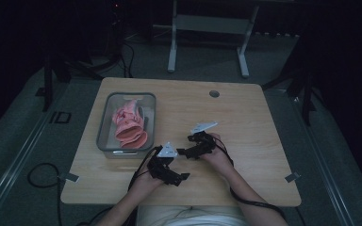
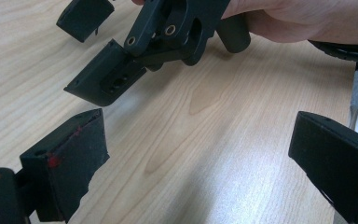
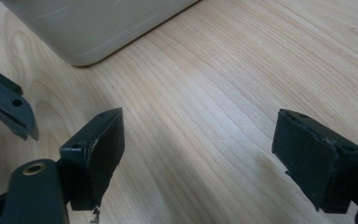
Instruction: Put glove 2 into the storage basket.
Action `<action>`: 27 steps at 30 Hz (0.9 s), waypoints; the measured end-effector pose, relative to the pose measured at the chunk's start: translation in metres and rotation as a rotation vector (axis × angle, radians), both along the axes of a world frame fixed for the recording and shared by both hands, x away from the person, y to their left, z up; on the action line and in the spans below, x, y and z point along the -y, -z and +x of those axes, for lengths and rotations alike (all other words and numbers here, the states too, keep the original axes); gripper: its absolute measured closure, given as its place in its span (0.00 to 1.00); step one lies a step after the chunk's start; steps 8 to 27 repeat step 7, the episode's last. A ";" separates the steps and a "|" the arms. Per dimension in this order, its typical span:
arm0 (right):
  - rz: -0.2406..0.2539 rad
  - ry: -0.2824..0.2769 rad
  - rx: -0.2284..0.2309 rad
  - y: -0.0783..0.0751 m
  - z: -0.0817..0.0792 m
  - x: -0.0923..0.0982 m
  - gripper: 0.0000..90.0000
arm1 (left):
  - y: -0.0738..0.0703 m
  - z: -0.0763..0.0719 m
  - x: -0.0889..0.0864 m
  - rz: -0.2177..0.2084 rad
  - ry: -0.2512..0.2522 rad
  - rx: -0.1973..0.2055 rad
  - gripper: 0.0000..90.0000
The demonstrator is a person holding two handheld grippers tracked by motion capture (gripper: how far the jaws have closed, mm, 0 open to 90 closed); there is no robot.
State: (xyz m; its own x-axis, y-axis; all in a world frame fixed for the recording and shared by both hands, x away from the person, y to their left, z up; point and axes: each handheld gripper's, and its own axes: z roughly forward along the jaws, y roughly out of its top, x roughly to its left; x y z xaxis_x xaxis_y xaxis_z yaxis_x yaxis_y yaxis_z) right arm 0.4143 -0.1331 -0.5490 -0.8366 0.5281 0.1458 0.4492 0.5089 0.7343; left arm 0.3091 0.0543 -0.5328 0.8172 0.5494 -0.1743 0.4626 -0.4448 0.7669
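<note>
No readable brand or label anywhere; the only marking is a boxy shape on the floor left of the table, too dim to read.

Left gripper [image 1: 185,176] is sitting near the table's front edge, a little left of centre, jaws spread wide with nothing between them. In the left gripper view its pads [image 2: 77,158] are framing bare wood, red smears showing on the left pad.

Right gripper [image 1: 180,151] is hovering just beyond it, toward the table's middle, jaws also wide and holding nothing. Its pads [image 3: 103,144] are looking across bare wood toward the bin's near corner. The two grippers are close, not touching.

Grey plastic bin [image 1: 104,129] is sitting at the left side of the table, long side running along the left edge. Pink cloth [image 1: 129,125] is lying bunched inside it, apart from both grippers.

Table [image 1: 245,122]: light wood grain, rounded corners, a round cable hole [image 1: 214,93] near the far edge. Grey tape tabs are sticking out at both front corners.

Room is running dark: grey carpet, cables trailing on the floor, a white desk frame [image 1: 207,28] standing beyond the far edge.
</note>
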 end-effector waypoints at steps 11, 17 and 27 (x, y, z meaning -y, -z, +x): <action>0.005 -0.003 0.016 -0.001 -0.001 0.000 0.19 | 0.004 -0.002 0.001 0.007 0.017 -0.008 0.04; 0.005 -0.003 0.016 -0.001 -0.001 0.000 0.19 | 0.004 -0.002 0.001 0.007 0.017 -0.008 0.04; 0.005 -0.003 0.016 -0.001 -0.001 0.000 0.19 | 0.004 -0.002 0.001 0.007 0.017 -0.008 0.04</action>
